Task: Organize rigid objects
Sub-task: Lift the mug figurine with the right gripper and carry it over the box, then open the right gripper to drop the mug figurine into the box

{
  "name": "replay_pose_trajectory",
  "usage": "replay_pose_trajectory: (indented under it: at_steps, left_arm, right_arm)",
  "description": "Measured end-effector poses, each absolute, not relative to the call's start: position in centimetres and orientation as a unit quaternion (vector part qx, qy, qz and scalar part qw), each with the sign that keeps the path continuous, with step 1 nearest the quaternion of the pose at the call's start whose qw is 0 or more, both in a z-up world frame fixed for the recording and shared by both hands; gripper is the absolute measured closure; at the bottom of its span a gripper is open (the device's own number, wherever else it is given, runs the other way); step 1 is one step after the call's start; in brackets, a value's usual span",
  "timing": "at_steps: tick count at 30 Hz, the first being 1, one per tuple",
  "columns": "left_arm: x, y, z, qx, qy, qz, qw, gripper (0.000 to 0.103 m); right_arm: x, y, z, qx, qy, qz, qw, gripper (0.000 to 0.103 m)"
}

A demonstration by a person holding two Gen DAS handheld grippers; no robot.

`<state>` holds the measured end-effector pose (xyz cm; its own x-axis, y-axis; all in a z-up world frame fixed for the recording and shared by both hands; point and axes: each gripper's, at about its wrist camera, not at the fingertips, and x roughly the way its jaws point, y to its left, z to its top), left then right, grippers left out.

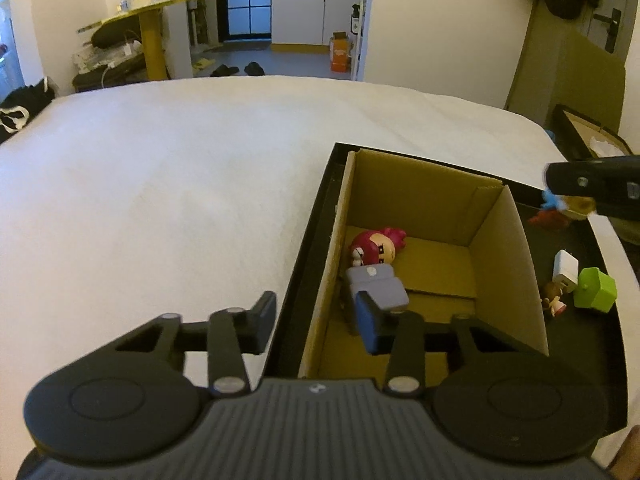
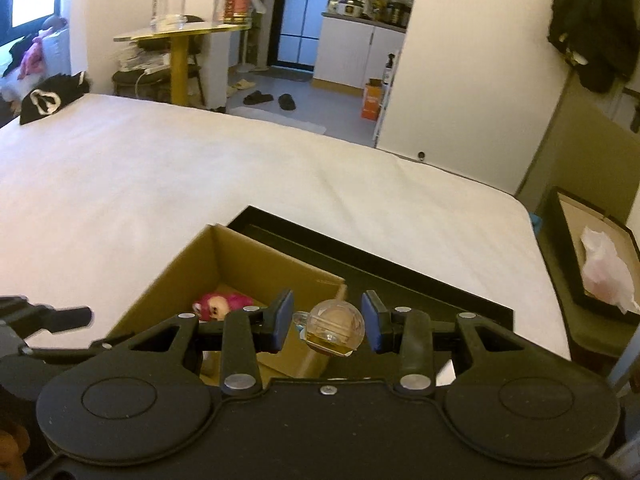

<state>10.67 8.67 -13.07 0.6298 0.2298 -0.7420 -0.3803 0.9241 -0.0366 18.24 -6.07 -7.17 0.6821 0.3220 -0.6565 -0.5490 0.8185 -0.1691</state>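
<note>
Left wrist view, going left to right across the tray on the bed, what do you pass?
Cardboard box holding the red-haired figurine → white charger → green block.

Bed: we see a white sheet filling the near ground.
Far left: a yellow table carrying a clear jar.
Far centre: grey floor, white cabinets, glazed door.
Right: dark clothes hang on the wall.

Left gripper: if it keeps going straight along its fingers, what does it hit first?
Probably the cardboard box: the left gripper straddles its near-left wall, so that wall or the grey-blue block just past the right finger comes first. Depth is unclear.
</note>
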Motion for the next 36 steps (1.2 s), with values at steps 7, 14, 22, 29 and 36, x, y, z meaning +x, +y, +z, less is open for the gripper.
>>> replay_pose_trajectory:
  at_steps: [7,14,22,29,36]
  left_arm:
    - [10.7,9.6,-13.8,-0.115,0.4,0.156,0.896,0.086]
    - [10.6,10.1,-14.0,-0.133,0.397,0.145,0.896,0.094]
    - [10.4,10.4,-14.1,-0.137,0.391,0.142,0.899,0.094]
    - [10.2,10.8,-14.3,-0.15,0.388,0.138,0.899,0.094]
    - [10.1,10.8,-14.2,-0.152,0.387,0.135,0.899,0.094]
  right_arm:
    - [18.1,-3.4,-8.2,-0.196,0.325,0.26,0.888,0.066]
    - [17.9,-1.4,-9.2,-0.221,0.331,0.271,0.877,0.066]
    - [18.6,0.3,-10.2,-0.233,0.333,0.281,0.869,0.065]
    - [18.7,-0.1,-10.5,-0.238,0.335,0.276,0.869,0.062]
    - [17.9,-1.5,-10.3,-0.232,0.342,0.266,0.871,0.061]
